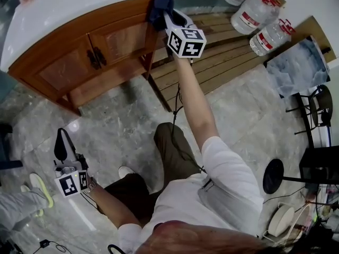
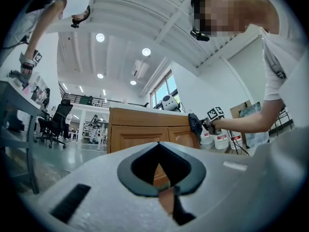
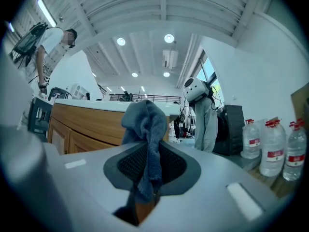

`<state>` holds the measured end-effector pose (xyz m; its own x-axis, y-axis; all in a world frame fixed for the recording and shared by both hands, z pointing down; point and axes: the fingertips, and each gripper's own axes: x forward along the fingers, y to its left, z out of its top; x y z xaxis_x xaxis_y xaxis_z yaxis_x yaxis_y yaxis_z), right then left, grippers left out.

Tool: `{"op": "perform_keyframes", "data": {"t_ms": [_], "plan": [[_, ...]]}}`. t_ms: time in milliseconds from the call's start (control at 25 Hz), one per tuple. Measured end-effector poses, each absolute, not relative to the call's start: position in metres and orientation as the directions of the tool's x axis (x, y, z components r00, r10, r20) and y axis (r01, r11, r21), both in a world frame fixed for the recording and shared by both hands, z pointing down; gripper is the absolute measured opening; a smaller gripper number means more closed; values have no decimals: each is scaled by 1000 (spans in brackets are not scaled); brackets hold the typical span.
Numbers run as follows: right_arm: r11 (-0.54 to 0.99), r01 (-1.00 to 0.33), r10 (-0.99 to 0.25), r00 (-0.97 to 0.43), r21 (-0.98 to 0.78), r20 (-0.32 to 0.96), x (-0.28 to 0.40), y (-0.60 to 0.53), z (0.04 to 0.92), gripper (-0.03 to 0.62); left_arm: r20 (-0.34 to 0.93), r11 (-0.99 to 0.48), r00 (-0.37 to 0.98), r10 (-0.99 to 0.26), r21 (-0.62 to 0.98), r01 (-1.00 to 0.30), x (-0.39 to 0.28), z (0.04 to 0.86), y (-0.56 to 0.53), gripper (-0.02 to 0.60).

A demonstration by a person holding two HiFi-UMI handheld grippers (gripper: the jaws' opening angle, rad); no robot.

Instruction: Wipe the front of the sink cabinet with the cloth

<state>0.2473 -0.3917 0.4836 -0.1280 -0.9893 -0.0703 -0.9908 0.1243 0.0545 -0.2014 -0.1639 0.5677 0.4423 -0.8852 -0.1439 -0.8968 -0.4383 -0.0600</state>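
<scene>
Loosely bunched, the grey-blue cloth sits pinched in the right gripper.

- The cloth is held at the upper right corner of the sink cabinet by the right gripper.
- The left gripper is found low before it, well apart.
- Water bottles are set to its right.

1. Grey marbled floor in front of the brown wooden sink cabinet: open, free approach to both doors.
2. Paired black door handles jut out at the centre seam.
3. Right of cabinet: wooden slatted platform; clear plastic water bottles crowd its far end.
4. Person's olive-trousered legs fill the near floor.
</scene>
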Motion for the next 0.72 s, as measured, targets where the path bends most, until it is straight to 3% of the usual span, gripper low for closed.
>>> {"op": "perform_keyframes", "data": {"t_ms": [200,480,720], "plan": [[277,-949,-948,-295,148,-115,156,-346,484,78,-144,-411,420,-896,-87,-907,-201,561,-159,-3],[638,-768,-759,-639,50,-127,-40,-318,521,78,-144,-381,391,-909,-91,-920,-207,557,-162,-3],[795,-606,-605,-786,-36,-127,-188,-314,548,77,-163,-322,335,-928,-98,-942,-232,547,-153,-3]]}}
